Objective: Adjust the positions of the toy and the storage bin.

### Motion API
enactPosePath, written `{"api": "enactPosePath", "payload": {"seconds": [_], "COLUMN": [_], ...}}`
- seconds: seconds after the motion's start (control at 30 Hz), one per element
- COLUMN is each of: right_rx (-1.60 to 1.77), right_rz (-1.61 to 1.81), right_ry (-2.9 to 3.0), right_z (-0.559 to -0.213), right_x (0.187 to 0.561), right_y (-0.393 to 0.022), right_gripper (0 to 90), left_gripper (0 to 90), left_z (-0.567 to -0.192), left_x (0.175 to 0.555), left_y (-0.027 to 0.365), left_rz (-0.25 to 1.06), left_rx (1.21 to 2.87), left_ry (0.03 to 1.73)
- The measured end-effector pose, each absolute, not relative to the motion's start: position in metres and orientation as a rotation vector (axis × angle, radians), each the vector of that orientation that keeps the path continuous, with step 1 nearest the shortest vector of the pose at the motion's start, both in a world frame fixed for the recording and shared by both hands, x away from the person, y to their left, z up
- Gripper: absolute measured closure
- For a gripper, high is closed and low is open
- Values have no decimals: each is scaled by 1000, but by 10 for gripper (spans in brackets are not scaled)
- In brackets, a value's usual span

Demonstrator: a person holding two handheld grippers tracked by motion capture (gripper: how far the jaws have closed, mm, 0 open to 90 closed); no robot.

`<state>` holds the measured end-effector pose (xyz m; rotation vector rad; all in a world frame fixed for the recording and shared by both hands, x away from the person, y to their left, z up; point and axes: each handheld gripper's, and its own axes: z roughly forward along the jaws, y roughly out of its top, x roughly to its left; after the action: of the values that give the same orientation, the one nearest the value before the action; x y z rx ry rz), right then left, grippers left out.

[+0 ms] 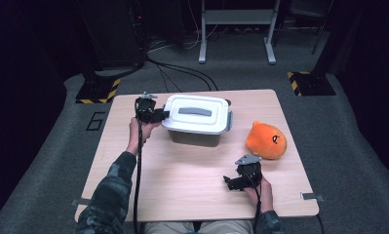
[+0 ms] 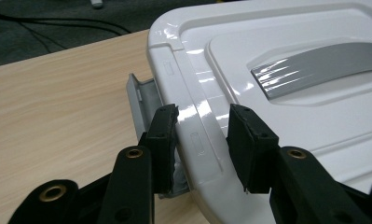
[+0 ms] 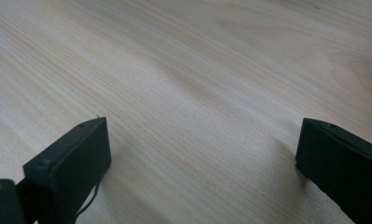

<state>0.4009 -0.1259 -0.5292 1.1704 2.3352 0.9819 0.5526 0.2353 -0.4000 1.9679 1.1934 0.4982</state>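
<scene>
**A:** Where's the box?

**B:** The box (image 1: 198,122) sits on the far middle of the table (image 1: 182,185), its white lid (image 2: 286,93) on, with the grey handle (image 2: 319,67) lying flat across the top. An orange plush (image 1: 265,140) lies to its right, apart from it.

**A:** And the left gripper?

**B:** The left gripper (image 1: 158,116) is at the box's left end. In the left gripper view its jaws are narrow and straddle the lid's rim: one pad (image 2: 164,144) is outside, against the grey latch (image 2: 141,105) on the box's side, and the other is above the lid. I can't tell whether they actually pinch the rim.

**A:** The right one?

**B:** The right gripper (image 1: 233,183) is low over the near right part of the table, well apart from the box, just near of the plush. Its jaws stand wide with bare wood between them.
</scene>
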Motion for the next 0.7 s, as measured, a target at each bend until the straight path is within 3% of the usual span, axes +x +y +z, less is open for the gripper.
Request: {"api": "enactPosePath", "payload": {"seconds": [0.7], "right_rx": [1167], "right_rz": [982], "right_ry": [2332], "right_z": [-529], "right_x": [401], "right_y": [-126], "right_gripper": [25], "left_gripper": [624], "left_z": [-396], "left_x": [509], "left_y": [226], "left_rz": [530], "left_rx": [2027], "left_ry": [1165]}}
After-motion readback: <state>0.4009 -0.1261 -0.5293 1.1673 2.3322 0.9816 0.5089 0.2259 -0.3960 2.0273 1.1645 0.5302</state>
